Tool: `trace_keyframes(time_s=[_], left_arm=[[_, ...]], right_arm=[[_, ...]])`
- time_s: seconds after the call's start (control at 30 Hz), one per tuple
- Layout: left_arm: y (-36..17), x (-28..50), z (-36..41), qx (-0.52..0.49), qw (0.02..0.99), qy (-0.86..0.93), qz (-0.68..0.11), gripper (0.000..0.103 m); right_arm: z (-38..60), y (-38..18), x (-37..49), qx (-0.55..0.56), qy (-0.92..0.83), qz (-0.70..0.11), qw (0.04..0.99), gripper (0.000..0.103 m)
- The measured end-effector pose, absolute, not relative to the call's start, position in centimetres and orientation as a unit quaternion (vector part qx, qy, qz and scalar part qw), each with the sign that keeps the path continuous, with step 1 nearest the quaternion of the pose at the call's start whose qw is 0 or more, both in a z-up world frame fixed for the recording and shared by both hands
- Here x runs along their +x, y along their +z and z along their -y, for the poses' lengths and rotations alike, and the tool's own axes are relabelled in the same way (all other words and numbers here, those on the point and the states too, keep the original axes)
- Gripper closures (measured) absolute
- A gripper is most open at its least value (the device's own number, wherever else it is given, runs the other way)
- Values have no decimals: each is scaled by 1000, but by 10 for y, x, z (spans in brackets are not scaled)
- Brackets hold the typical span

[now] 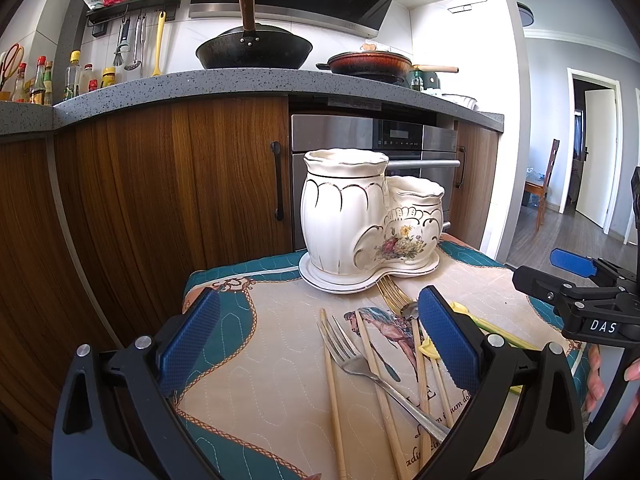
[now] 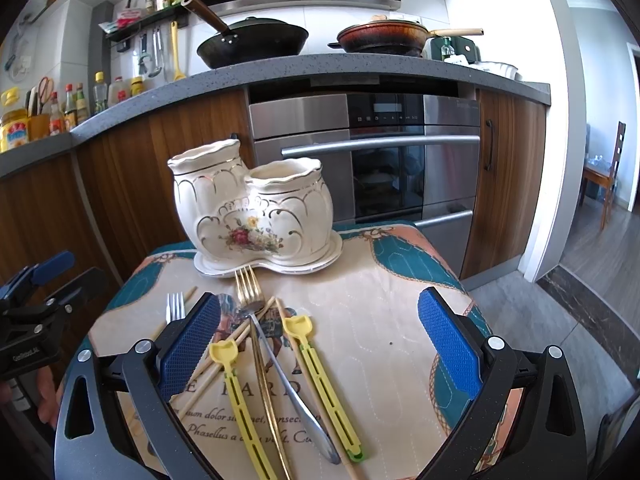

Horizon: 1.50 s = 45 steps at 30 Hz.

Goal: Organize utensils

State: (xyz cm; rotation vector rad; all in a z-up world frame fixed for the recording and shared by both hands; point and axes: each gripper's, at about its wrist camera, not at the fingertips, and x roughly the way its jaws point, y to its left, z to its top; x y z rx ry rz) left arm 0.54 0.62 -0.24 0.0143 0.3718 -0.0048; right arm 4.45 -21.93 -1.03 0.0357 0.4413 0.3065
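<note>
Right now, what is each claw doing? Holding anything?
Left claw: open, holding nothing, above the cutlery.
Right claw: open, holding nothing, above the cutlery.

A cream ceramic two-pot utensil holder with floral decoration (image 2: 256, 216) is stood upright at the far side. Near it, a gold fork (image 2: 249, 286), silver fork (image 1: 346, 350), silver spoon (image 2: 288, 380), bamboo chopsticks (image 1: 332, 392) and two yellow plastic tools (image 2: 320, 376) are piled crosswise.

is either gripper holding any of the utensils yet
No, nothing is held. The left gripper and right gripper both have their jaws open above the utensils, empty.
</note>
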Motion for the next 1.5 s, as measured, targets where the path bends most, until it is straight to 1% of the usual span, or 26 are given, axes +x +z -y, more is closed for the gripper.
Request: trace_keyframes(time_s=[0.2, 0.47, 0.63, 1.0, 1.03, 1.1, 1.13, 1.2, 1.23, 1.3, 1.33, 1.4, 1.5], left_arm=[[-3, 6, -6, 5, 982, -3, -188, 5], [-20, 24, -8, -17, 966, -35, -256, 6], [-25, 25, -6, 0, 961, -23, -276, 6], [-42, 29, -6, 61, 931, 14, -359, 6], [-43, 30, -6, 66, 928, 16, -366, 8], [-47, 34, -5, 72, 921, 11, -384, 15], [-49, 36, -4, 74, 917, 10, -392, 16], [-52, 40, -3, 79, 909, 5, -410, 24], [-53, 41, -3, 81, 906, 4, -416, 27], [-56, 45, -2, 82, 898, -2, -433, 36], [-57, 47, -1, 79, 894, -6, -440, 38], [-59, 54, -3, 70, 886, -17, -458, 49], [-61, 63, -4, 59, 879, -24, -473, 52]], right_arm=[[219, -13, 44, 18, 151, -219, 964, 5], [219, -16, 39, 21, 148, -217, 965, 5], [226, -9, 44, 30, 145, -220, 964, 5], [239, 0, 51, 51, 162, -230, 958, 5], [240, 0, 52, 52, 164, -231, 958, 5], [242, 1, 52, 53, 166, -231, 957, 5], [242, 1, 52, 53, 165, -231, 957, 5], [244, 2, 52, 54, 163, -232, 957, 5], [246, 2, 52, 55, 163, -233, 957, 5], [249, 4, 53, 57, 162, -235, 957, 5], [251, 5, 53, 55, 162, -236, 957, 5], [255, 6, 54, 53, 163, -236, 957, 5], [262, 7, 58, 48, 155, -242, 957, 5]])
